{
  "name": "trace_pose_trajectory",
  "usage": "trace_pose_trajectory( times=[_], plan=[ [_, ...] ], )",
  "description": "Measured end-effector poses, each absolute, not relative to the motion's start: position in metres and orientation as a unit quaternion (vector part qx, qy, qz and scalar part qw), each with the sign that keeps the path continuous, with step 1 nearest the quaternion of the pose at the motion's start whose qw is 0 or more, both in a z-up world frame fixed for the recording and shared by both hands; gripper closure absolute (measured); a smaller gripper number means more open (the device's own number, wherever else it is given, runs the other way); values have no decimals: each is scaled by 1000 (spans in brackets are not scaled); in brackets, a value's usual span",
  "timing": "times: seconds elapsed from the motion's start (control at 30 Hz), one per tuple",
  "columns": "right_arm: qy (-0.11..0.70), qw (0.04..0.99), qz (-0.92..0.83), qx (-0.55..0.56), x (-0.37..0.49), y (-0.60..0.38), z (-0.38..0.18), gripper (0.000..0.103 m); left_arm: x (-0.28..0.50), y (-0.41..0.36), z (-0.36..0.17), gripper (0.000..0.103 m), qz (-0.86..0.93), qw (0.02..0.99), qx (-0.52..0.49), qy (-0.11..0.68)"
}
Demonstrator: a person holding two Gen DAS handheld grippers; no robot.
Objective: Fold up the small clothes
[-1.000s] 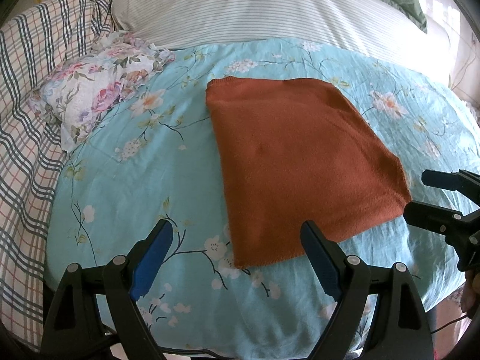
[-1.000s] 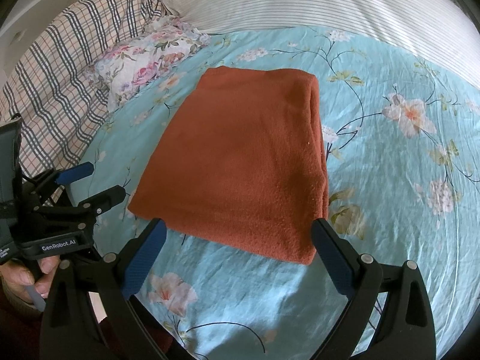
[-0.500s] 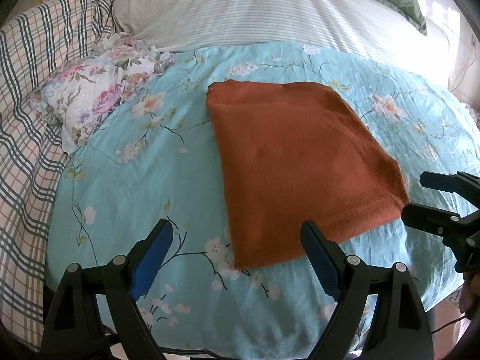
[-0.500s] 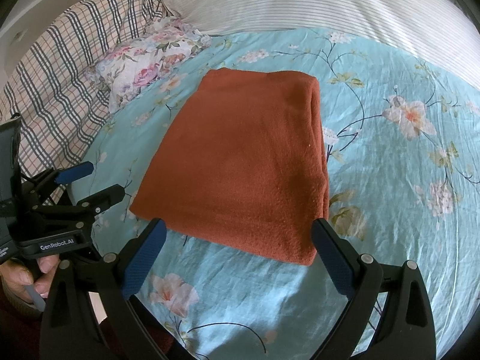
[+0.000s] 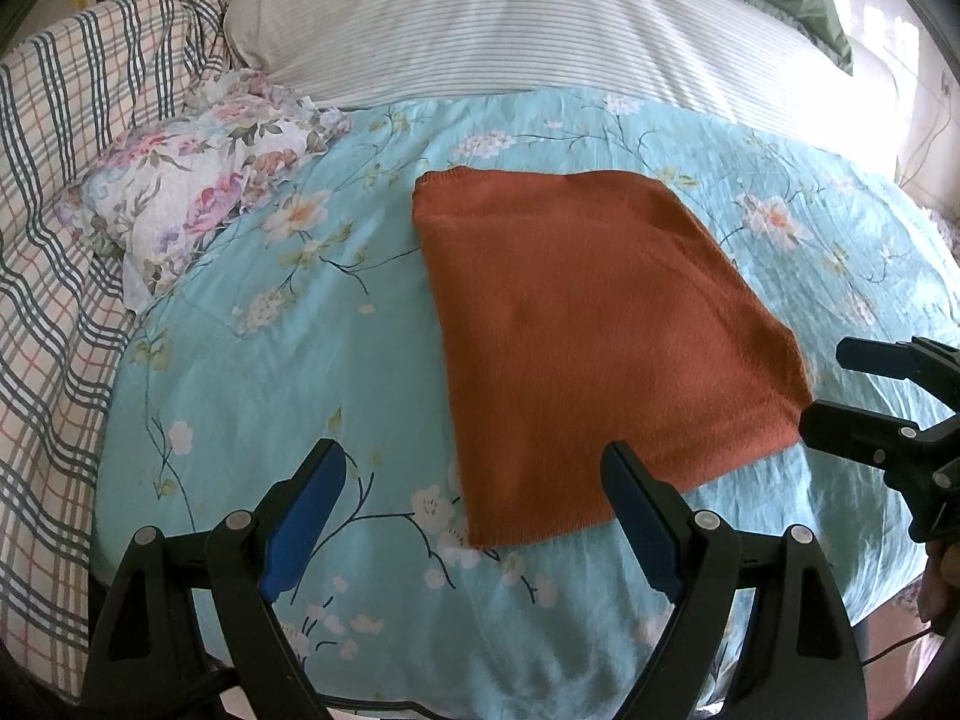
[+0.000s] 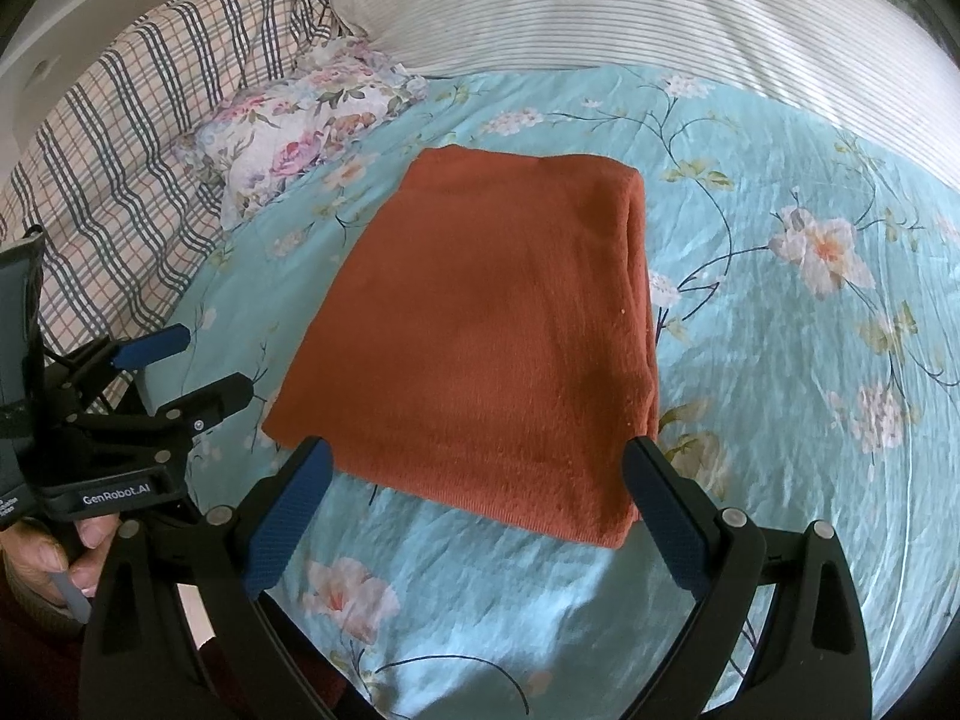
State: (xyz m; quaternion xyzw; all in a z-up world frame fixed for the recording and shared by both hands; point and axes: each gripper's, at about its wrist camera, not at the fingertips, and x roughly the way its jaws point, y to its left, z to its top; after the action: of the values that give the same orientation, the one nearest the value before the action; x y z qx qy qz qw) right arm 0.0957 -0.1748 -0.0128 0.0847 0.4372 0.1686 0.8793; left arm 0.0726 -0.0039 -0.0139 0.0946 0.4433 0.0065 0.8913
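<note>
Bed with turquoise floral sheet point(image 5: 252, 360), striped pillow point(image 5: 510, 24), plaid blanket point(image 5: 54, 192). Folded rust knit garment point(image 6: 498, 336) lies flat at sheet centre. Left gripper point(image 5: 474, 516) and right gripper point(image 6: 480, 510) both spread wide, holding nothing.

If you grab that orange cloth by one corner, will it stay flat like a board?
Probably not. The orange cloth looks soft and knitted, so it would likely droop. Its right edge shows stacked folded layers, so lifting one corner may undo them. It seems light, and unlikely to roll.
</note>
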Motion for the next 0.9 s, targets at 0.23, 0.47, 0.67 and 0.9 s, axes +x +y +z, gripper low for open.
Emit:
trace_pose_trajectory(
  times=[0.23, 0.47, 0.67, 0.9],
  plan=[
    [438, 880, 167, 84, 118, -178, -14, 6, 91, 0, -16, 15, 9, 892, 86, 443],
    [442, 877, 169, 82, 130, -177, -20, 6, 103, 3, -16, 16, 13, 893, 87, 441],
    [443, 876, 173, 81, 133, -171, -21, 6, 108, 5, -17, 16, 13, 892, 83, 444],
    [441, 878, 171, 82, 134, -171, -20, 6, 110, 3, -16, 15, 13, 893, 87, 442]
  ],
)
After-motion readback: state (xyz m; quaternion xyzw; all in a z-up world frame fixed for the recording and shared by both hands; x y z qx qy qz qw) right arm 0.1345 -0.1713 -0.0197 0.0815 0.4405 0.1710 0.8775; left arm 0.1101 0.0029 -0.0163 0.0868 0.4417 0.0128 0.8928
